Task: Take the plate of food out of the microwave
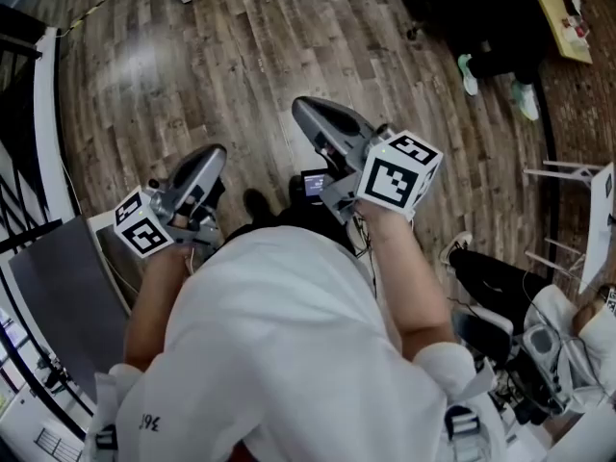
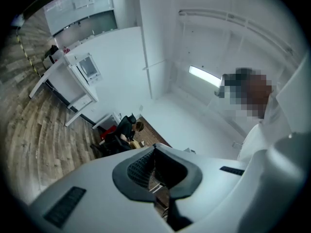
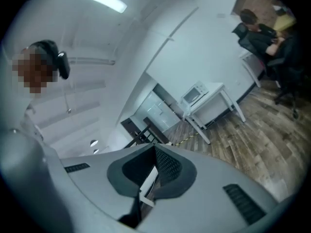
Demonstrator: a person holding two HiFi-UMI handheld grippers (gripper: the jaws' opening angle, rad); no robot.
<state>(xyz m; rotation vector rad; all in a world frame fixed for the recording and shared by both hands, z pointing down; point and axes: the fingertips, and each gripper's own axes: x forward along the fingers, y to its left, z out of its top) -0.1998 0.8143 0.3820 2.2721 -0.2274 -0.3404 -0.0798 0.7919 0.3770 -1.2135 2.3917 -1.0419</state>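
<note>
The plate of food is not in view. A white microwave [image 3: 194, 95] stands on a white table [image 3: 218, 103] far across the room in the right gripper view. The left gripper view shows a similar white box [image 2: 89, 67] on a white table [image 2: 58, 74]. In the head view both grippers are held close to the person's chest over the wooden floor, far from any microwave. My left gripper [image 1: 205, 159] [image 2: 154, 148] is shut with nothing in it. The right gripper [image 1: 313, 114] [image 3: 154, 148] is also shut and empty. Each points upward toward the ceiling.
A dark panel [image 1: 67, 277] and a railing lie at the left. A seated person's legs [image 1: 491, 61] are at the far right, and cabled equipment [image 1: 525, 354] sits at lower right. People sit at a desk [image 2: 121, 130] [image 3: 265, 33] in the distance.
</note>
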